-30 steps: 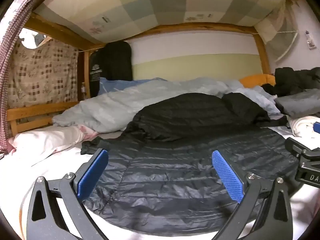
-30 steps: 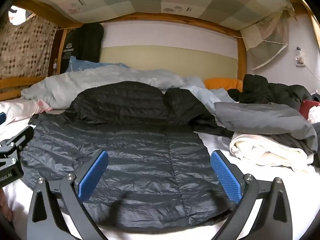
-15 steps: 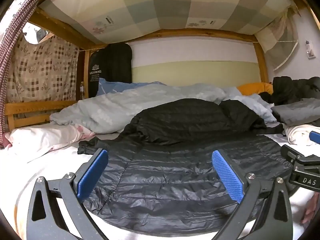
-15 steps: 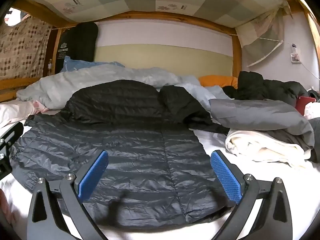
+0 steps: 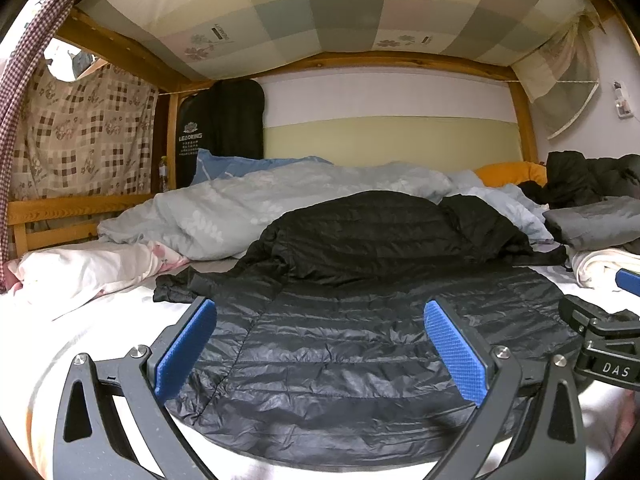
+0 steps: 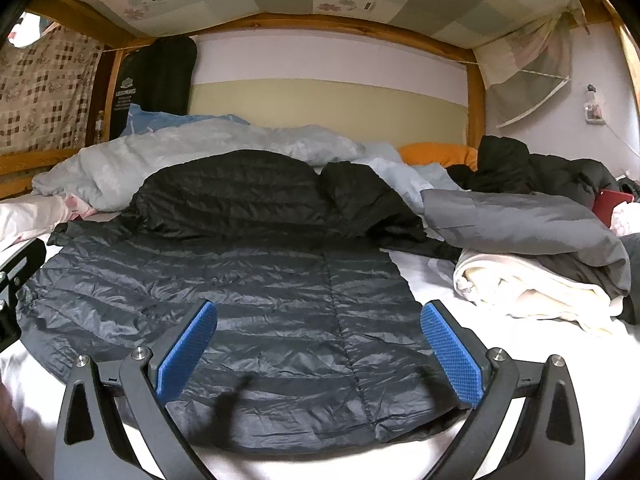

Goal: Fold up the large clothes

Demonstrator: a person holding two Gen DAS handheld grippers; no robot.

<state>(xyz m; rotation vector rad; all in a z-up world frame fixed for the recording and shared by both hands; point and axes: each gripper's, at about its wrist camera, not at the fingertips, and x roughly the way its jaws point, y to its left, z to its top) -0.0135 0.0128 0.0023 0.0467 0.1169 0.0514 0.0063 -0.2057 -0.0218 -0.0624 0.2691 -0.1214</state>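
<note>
A dark quilted puffer jacket lies spread flat on the white bed sheet, its upper part humped against the duvet; it also shows in the right wrist view. My left gripper is open and empty, low over the jacket's near hem on its left half. My right gripper is open and empty, low over the hem on the right half. The right gripper's body shows at the right edge of the left wrist view. The left gripper's body shows at the left edge of the right wrist view.
A light blue duvet is bunched behind the jacket. A white pillow lies at the left. A stack of grey and cream clothes sits at the right, with a black coat behind. A wooden bunk frame surrounds the bed.
Both grippers have dropped lower and closer to the jacket's near hem, with the view tilting up towards the bunk above. Both stay open and empty.
</note>
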